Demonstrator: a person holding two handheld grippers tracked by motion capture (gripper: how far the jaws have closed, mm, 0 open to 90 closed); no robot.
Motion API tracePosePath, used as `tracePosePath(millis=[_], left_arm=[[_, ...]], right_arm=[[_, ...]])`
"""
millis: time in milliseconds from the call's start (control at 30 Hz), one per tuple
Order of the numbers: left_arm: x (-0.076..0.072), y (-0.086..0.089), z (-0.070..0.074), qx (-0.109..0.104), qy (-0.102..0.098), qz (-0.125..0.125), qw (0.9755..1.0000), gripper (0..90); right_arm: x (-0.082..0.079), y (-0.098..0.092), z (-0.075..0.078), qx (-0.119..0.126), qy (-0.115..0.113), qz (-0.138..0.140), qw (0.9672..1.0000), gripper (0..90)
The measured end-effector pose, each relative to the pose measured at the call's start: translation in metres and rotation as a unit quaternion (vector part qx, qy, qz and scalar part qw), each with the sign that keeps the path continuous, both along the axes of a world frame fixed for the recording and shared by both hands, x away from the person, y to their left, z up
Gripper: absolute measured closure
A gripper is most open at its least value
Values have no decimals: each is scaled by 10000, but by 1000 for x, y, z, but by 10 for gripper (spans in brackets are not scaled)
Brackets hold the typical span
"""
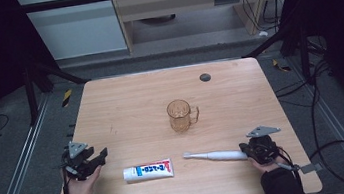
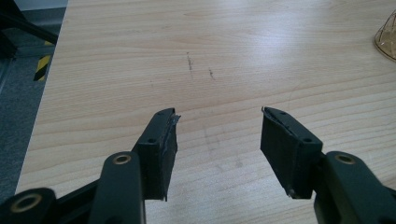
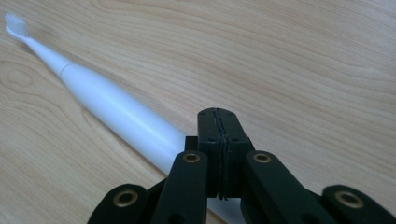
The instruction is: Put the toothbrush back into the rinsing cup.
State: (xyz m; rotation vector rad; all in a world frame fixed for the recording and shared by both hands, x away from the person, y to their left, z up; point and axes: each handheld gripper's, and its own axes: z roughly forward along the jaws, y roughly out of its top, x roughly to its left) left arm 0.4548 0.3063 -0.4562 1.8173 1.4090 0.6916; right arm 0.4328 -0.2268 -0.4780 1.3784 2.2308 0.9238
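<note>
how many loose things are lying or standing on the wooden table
3: a clear amber plastic mug standing mid-table, a white-and-blue toothpaste tube lying near the front edge, and a white electric toothbrush lying right of the tube.

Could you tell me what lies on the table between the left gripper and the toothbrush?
The toothpaste tube lies flat between the left gripper and the toothbrush, apart from both, with bare wood on either side, as the high view shows.
</note>
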Motion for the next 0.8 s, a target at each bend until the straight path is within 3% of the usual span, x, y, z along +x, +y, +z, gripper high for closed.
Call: tracePosePath(millis=[233, 567, 800], left_arm=[[0, -1, 0, -6, -14, 4, 10000, 452], [1, 0, 0, -17, -12, 0, 10000, 452], [2, 0, 0, -31, -6, -15, 10000, 452]], right_arm=[[-12, -1, 0, 53, 26, 22, 10000, 892], [-15, -2, 1, 40, 24, 33, 10000, 888], [-11, -11, 14, 132, -225, -101, 9996, 846]])
